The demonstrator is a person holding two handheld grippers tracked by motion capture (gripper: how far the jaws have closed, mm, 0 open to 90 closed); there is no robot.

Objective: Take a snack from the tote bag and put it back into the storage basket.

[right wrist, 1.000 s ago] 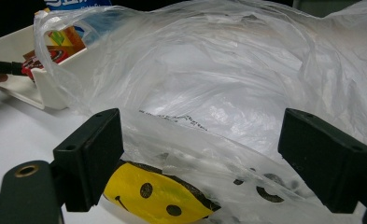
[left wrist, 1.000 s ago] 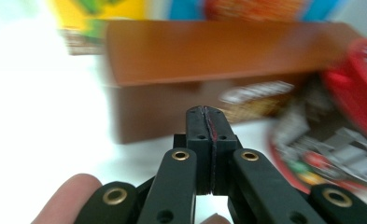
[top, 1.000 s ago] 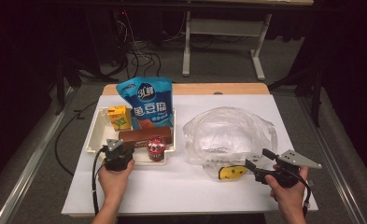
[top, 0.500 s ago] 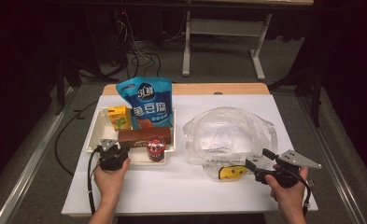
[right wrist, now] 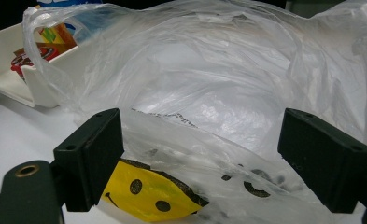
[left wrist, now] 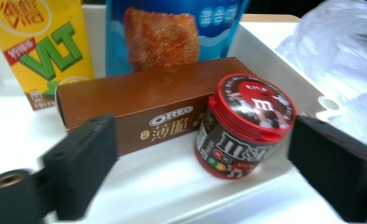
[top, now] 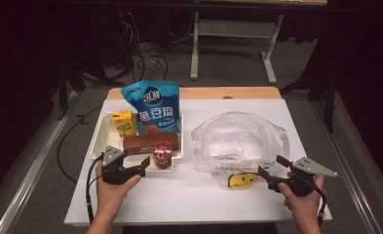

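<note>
Left gripper (top: 139,169): fingers (left wrist: 81,163) spread wide, just opened, holding nothing. They stand apart from the candy tub (left wrist: 244,126), which sits between and beyond them, untouched, at the near right corner of the tray (top: 97,141).

Candy tub: short round container, dark brown wall printed with coloured sweets and white lettering, red lid bearing a cartoon figure. Lid on. Upright, just in front of the biscuit box (left wrist: 139,105) and touching or nearly touching it.

Tray: white, shallow, rectangular, on the left half of the white surface (top: 179,195). Contents:
- candy tub, near right corner;
- biscuit box, long, brown, lying flat across the tray;
- juice carton (top: 124,122), yellow with green letters, upright at the back left;
- snack pouch (top: 155,109), blue, propped against the back of the tray behind the box, its top rising past the rim.

Right gripper (top: 269,168): fingers (right wrist: 90,154) spread wide, holding nothing. They frame the near edge of the bag (top: 240,141) without pinching it.

Bag: clear thin plastic, crumpled and puffed up, on the right half of the surface, just beside the tray. A yellow smiley face (right wrist: 146,193) shows at its near edge; whether it is printed on the plastic or lies inside cannot be told.
</note>
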